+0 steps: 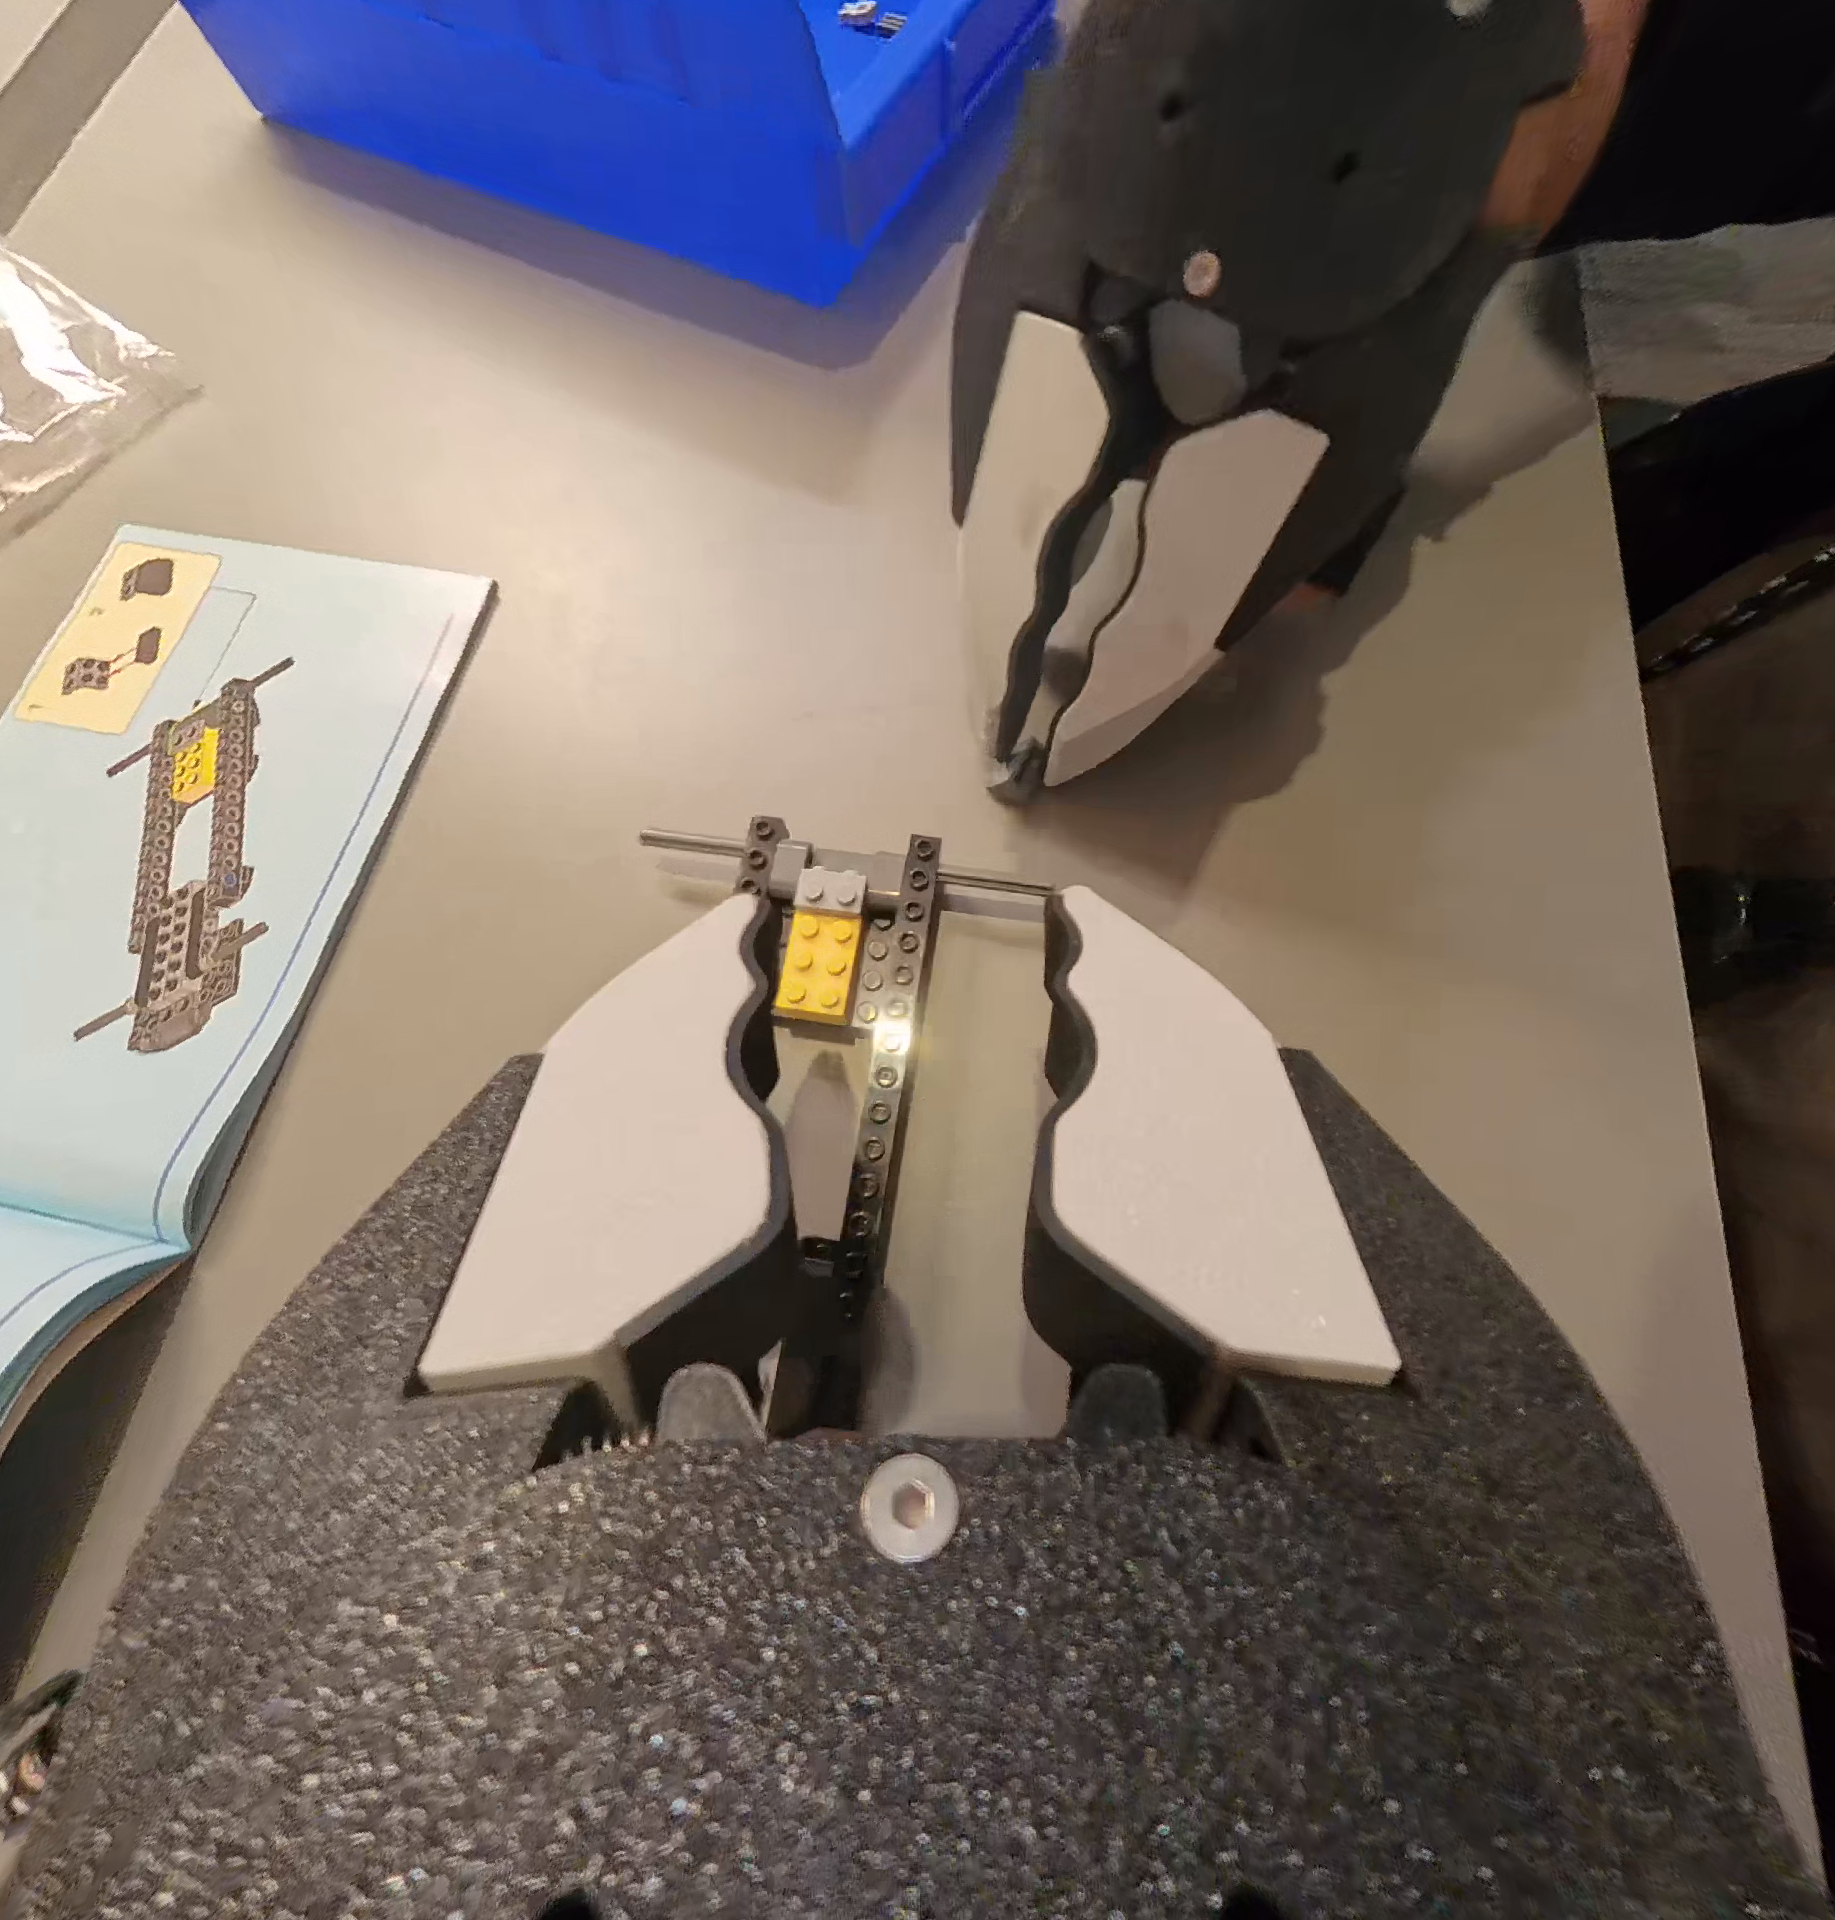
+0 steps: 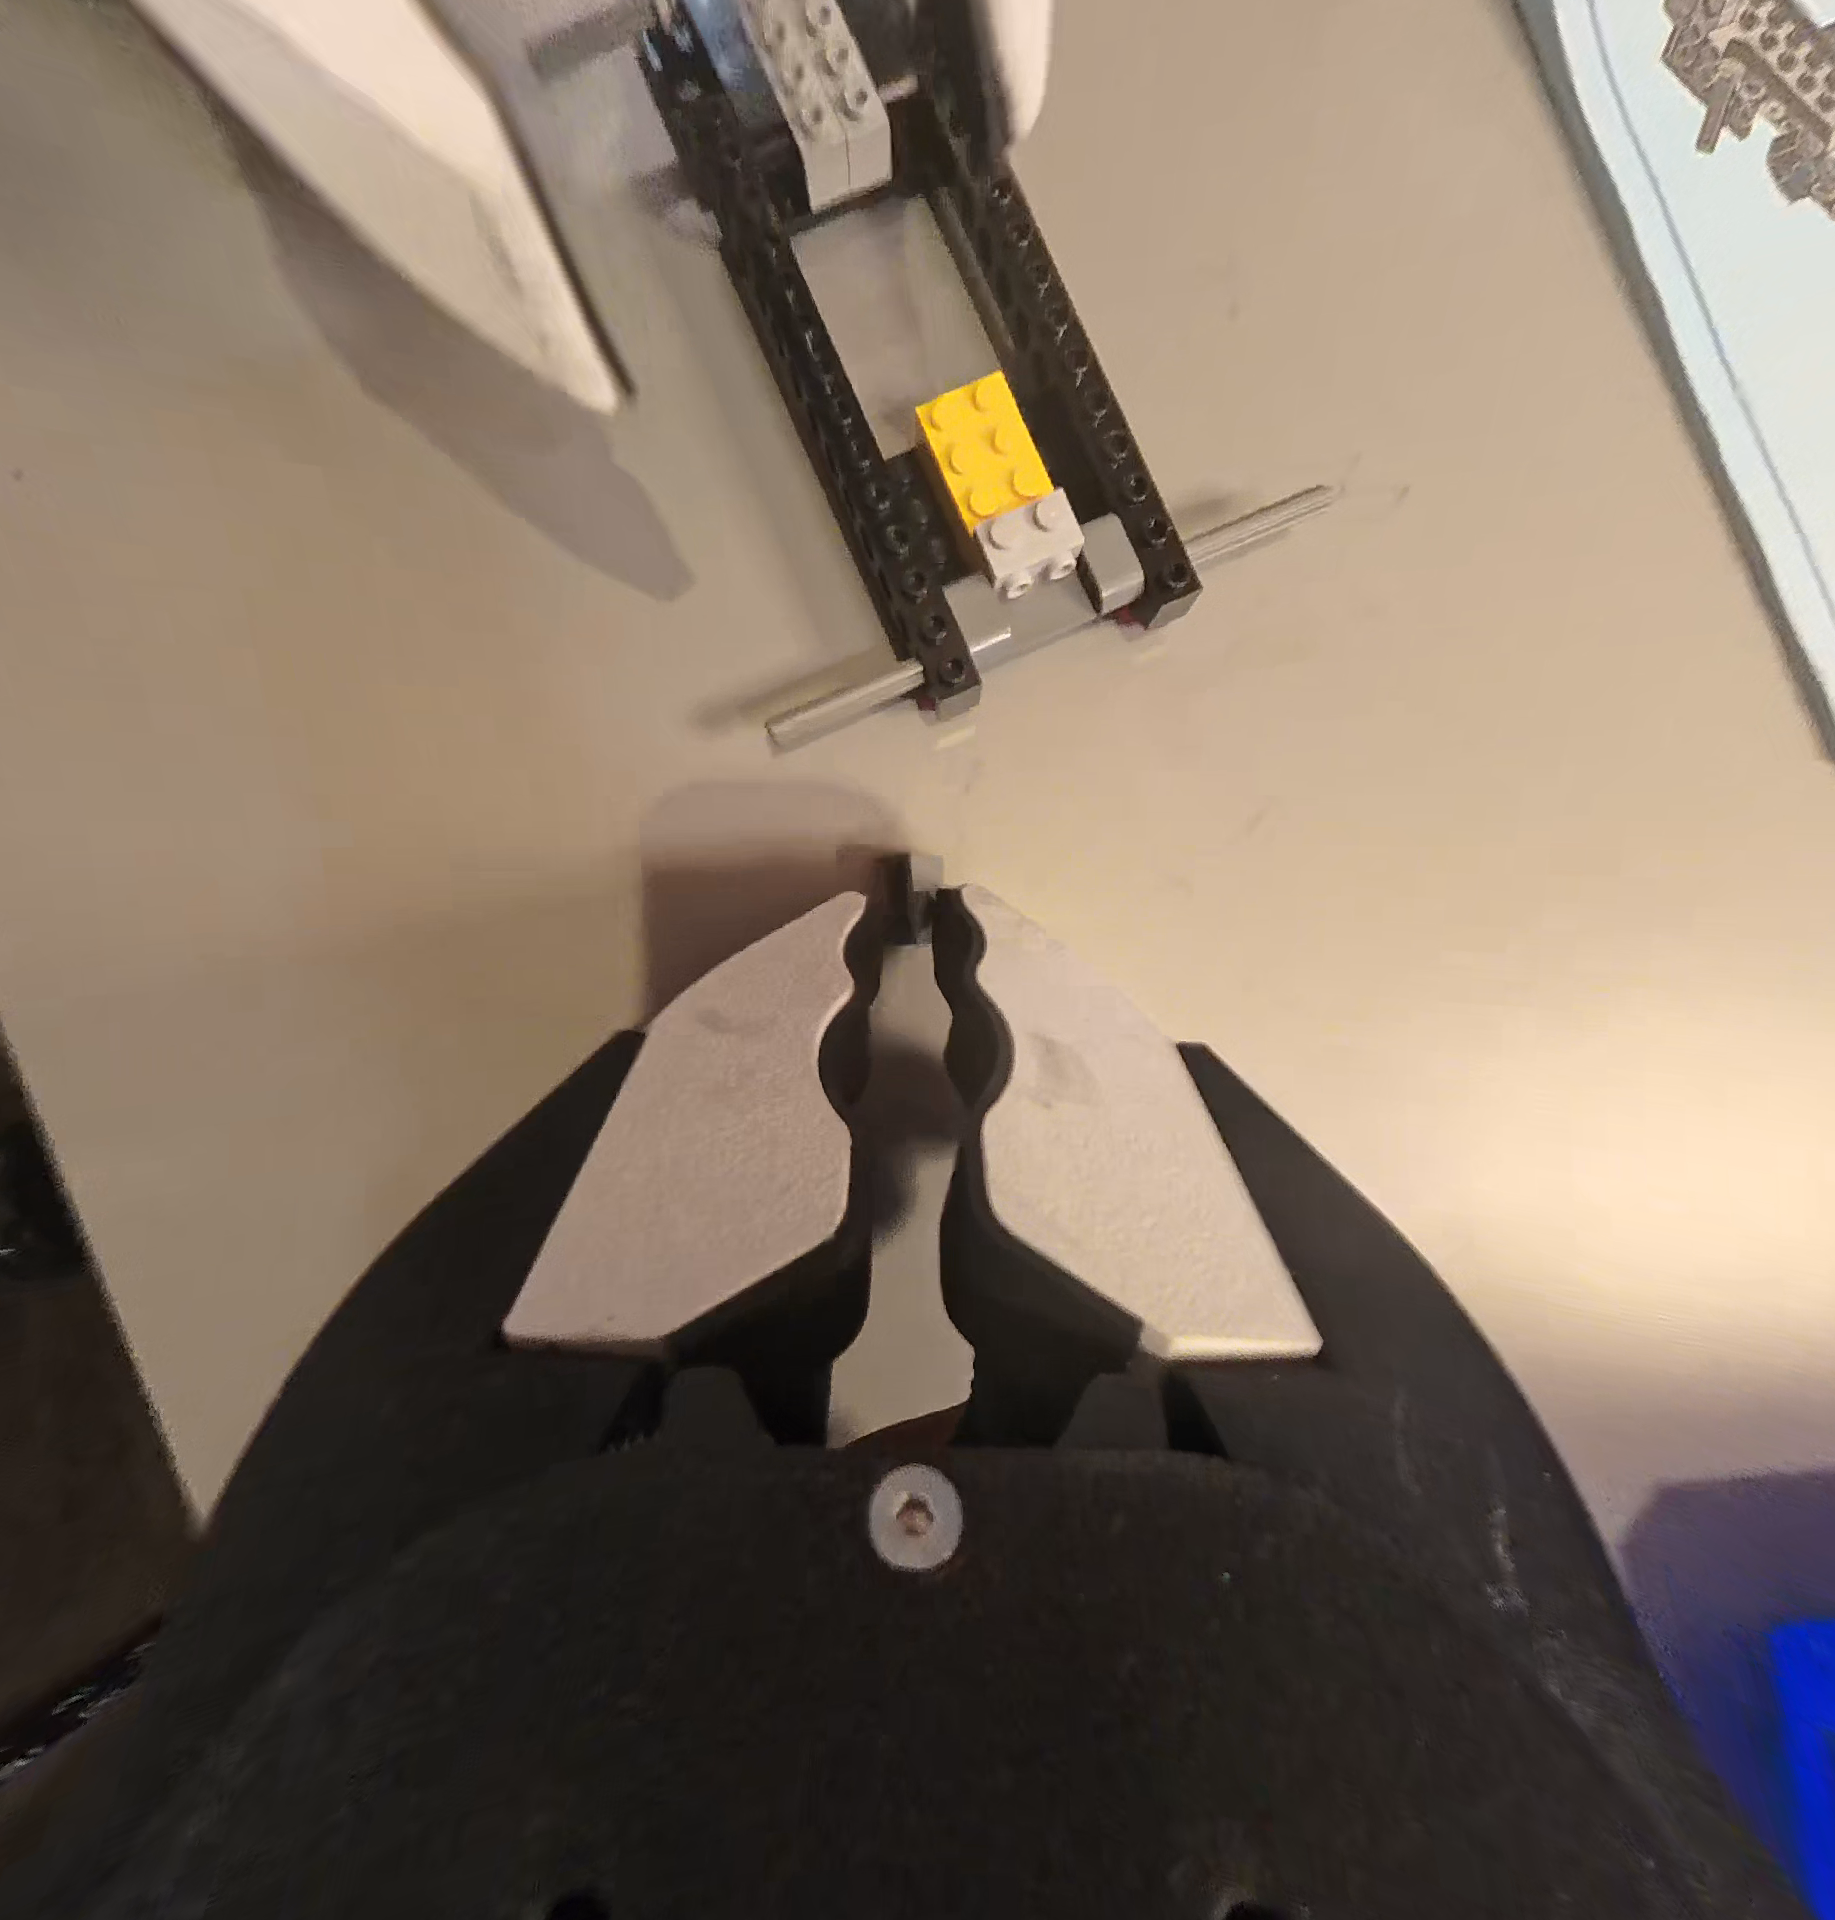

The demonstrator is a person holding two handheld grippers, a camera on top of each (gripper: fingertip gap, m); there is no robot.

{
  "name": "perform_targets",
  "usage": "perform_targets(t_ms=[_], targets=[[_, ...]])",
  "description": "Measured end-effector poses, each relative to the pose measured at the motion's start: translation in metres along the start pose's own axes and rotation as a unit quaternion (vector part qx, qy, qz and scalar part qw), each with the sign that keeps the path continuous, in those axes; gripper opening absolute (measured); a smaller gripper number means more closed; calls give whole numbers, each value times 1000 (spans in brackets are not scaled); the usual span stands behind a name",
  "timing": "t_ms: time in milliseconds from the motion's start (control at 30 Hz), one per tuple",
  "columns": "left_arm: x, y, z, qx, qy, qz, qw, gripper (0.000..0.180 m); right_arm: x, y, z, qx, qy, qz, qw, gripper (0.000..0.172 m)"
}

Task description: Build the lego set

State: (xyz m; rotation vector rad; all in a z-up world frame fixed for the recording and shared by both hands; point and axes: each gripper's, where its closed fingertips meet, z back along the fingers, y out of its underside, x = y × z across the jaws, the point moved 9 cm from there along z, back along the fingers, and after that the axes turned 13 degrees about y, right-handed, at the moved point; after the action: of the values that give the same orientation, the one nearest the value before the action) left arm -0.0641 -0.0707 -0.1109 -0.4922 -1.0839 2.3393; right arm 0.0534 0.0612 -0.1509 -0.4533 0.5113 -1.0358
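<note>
Lying flat and wide, the table (image 1: pixel 684 499) holds everything here. At its far side sits a blue bin (image 1: pixel 622 125). An open booklet (image 1: pixel 196 831) with pale blue pages lies to the left, and a crinkly clear bag (image 1: pixel 30 364) rests beyond it.

The left gripper (image 1: pixel 902 935) is low over a brick frame (image 1: pixel 871 997). Its fingers (image 1: pixel 622 1122) stand wide, one on each side of the frame. The right finger is clear of the frame. The left finger sits right at the frame's edge, and it is hard to tell if it touches.

The frame is made of two long black beams (image 2: pixel 1079 395), side by side on the table. A thin grey rod (image 2: pixel 1266 520) runs across one end and sticks out both ways. A yellow brick (image 2: pixel 980 447) sits between the beams near that end. A small light grey brick (image 2: pixel 1032 551) sits just beside the yellow one, by the rod.

The right gripper (image 2: pixel 918 914) is near the rod end of the frame, apart from it, with its tips down at the table. Its fingers are narrow and pinch a tiny dark grey piece (image 2: pixel 911 894), which is blurry.
</note>
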Motion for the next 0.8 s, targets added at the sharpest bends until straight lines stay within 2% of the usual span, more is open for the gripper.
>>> perform_targets(t_ms=[167,267,367,600,800], targets=[[-11,-3,-17,-3,25,-55,998,41,-6,-1,11,-45,-130,-93,986,9],[-21,-6,-28,3,41,-102,994,30,-7,-4,17,-50,-210,-115,970,9],[-31,-7,-37,11,57,-144,988,29,-7,-8,21,-53,-253,-116,959,9],[-39,-11,-42,-32,47,-209,976,18,-9,-11,21,-54,-299,-129,944,9],[-34,-9,-44,-40,36,-197,979,9,-14,-11,22,-65,-308,-144,938,9]])
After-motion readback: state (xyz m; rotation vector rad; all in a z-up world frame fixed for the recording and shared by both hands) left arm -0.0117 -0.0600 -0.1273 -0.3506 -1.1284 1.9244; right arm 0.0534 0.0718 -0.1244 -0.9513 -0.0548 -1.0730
